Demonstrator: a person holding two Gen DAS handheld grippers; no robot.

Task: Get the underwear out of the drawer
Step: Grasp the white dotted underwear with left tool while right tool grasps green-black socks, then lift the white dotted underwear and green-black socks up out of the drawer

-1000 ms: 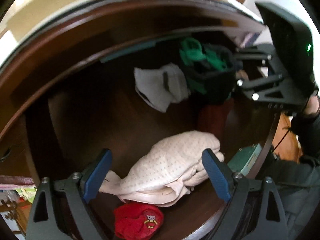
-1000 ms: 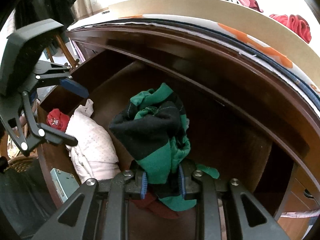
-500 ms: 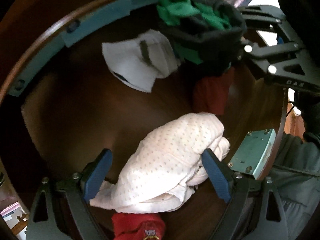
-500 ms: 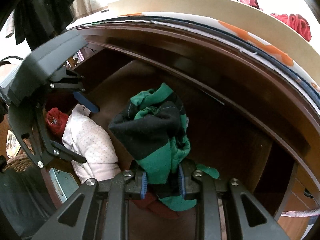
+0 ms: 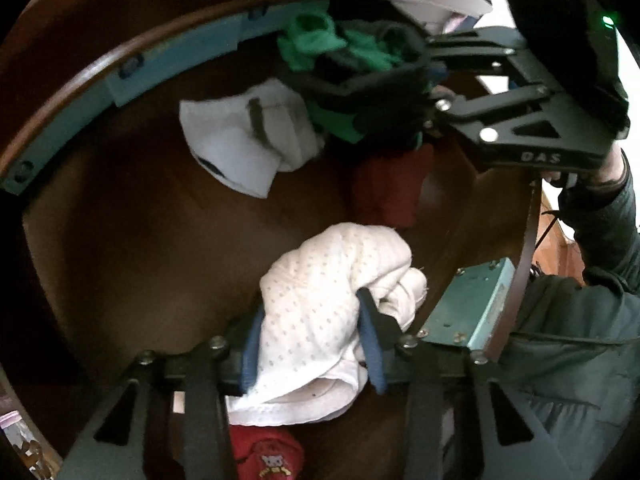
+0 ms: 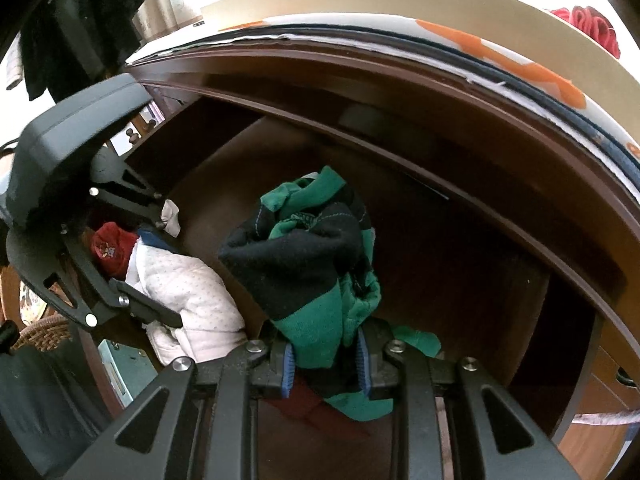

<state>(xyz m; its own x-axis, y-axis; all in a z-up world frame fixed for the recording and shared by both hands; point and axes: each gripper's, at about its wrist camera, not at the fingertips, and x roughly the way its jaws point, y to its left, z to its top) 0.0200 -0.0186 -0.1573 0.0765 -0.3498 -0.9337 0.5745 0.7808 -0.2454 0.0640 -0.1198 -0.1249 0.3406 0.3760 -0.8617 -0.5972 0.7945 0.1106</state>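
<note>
The brown wooden drawer [image 5: 140,240] holds several garments. My left gripper [image 5: 310,316] is closing its jaws on a pale pink dotted underwear [image 5: 320,280], and the blue pads press into both sides of the bundle. In the right wrist view the same bundle [image 6: 188,292] sits between the left gripper's fingers [image 6: 160,314]. My right gripper [image 6: 324,356] is shut on a green and black underwear [image 6: 304,264] that hangs bunched above the drawer floor. From the left wrist view that garment [image 5: 360,80] is at the top right.
A white underwear [image 5: 240,140] lies at the drawer's back and a dark red one [image 5: 392,188] under the green one. A red garment with a cartoon patch [image 5: 264,452] lies near the left gripper. A teal metal bracket [image 5: 472,304] is on the drawer's front wall. A person's dark sleeve [image 5: 600,220] is on the right.
My left gripper sank toward the pale dotted underwear and its jaws went from wide apart to pinching the bundle. The right gripper has kept still with the green and black underwear.
</note>
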